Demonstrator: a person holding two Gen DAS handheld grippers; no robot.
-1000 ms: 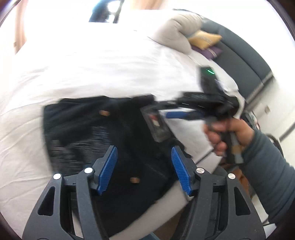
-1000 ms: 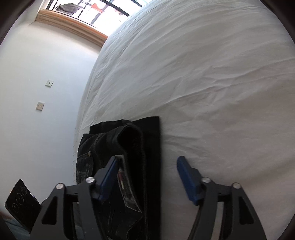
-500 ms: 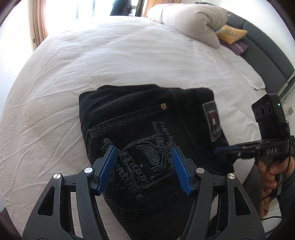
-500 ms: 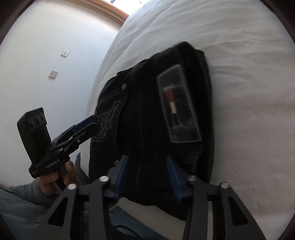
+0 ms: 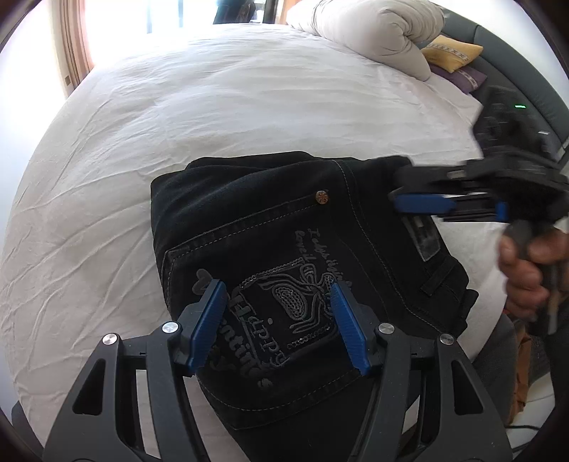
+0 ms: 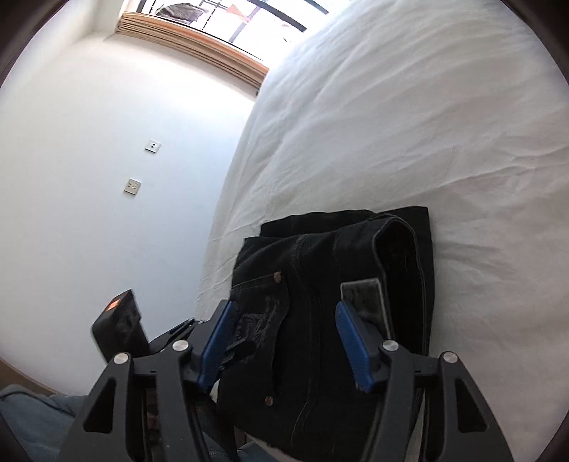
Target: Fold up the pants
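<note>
Black jeans (image 5: 284,227) lie folded into a compact stack on the white bed (image 5: 177,106), back pocket with stitched design facing up. My left gripper (image 5: 277,309) is open and empty, hovering just above the pocket. My right gripper (image 6: 284,330) is open and empty over the waistband end of the jeans (image 6: 320,270). It also shows in the left wrist view (image 5: 419,202), blurred, at the jeans' right edge above the label patch.
A rolled white duvet (image 5: 373,32) and yellow and purple cushions (image 5: 451,57) lie at the head of the bed by a dark headboard. A white wall with sockets (image 6: 132,186) stands beside the bed's left edge. A window lies beyond.
The right gripper has moved back in over the jeans' waistband end and tilted up. The left gripper has stayed over the pocket. The jeans lie as before.
</note>
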